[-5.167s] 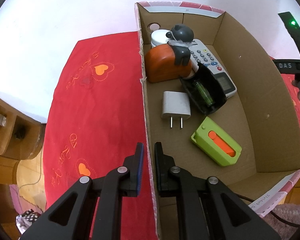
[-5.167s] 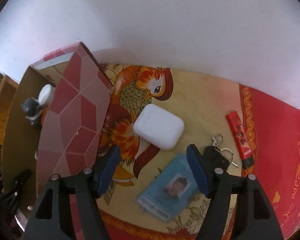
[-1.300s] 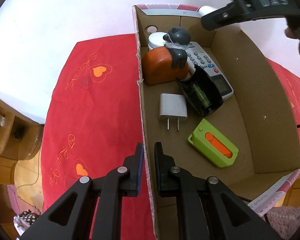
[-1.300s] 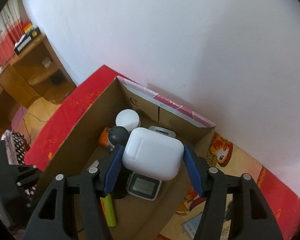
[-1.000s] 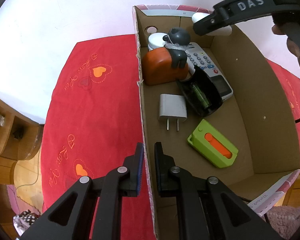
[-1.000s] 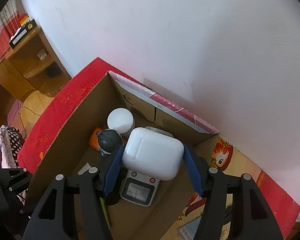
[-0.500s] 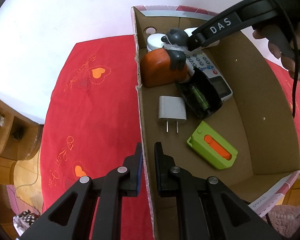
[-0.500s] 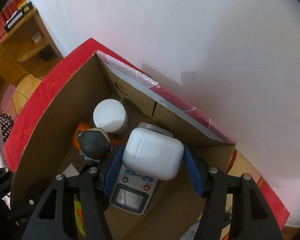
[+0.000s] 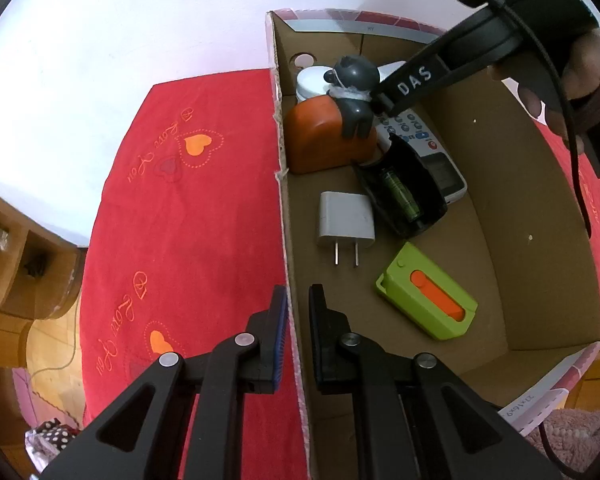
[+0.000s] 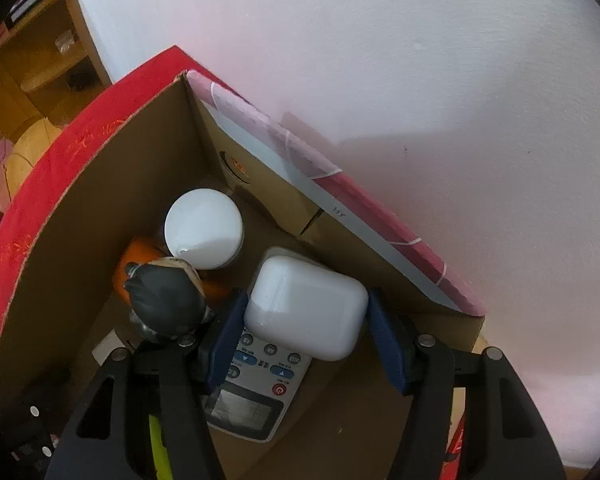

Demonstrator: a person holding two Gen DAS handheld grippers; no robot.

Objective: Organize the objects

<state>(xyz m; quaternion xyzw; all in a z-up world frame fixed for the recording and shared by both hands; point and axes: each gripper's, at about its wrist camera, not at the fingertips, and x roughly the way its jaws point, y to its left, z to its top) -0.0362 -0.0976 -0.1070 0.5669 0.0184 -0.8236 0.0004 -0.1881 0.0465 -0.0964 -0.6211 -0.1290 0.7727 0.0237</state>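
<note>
An open cardboard box (image 9: 540,208) stands on a red cloth (image 9: 188,208). My left gripper (image 9: 298,316) is shut on the box's near left wall, one finger inside and one outside. My right gripper (image 10: 306,322) is shut on a white earbud case (image 10: 306,308), held low inside the box's (image 10: 100,208) far end above a grey keypad device (image 10: 260,384). In the left wrist view the right gripper's arm (image 9: 416,78) reaches in from the upper right, and its tips are hidden behind a grey figure (image 9: 354,84).
Inside the box lie a white round lid (image 10: 204,228), an orange block (image 9: 320,140) bearing the grey figure (image 10: 166,300), a black case with a green battery (image 9: 404,192), a white plug charger (image 9: 346,220) and a green-orange holder (image 9: 428,292). A white wall stands behind. Wooden shelves (image 10: 40,48) are at left.
The right gripper has come down with the white case into the far end of the box, close over the keypad device. The left gripper has stayed clamped on the box wall.
</note>
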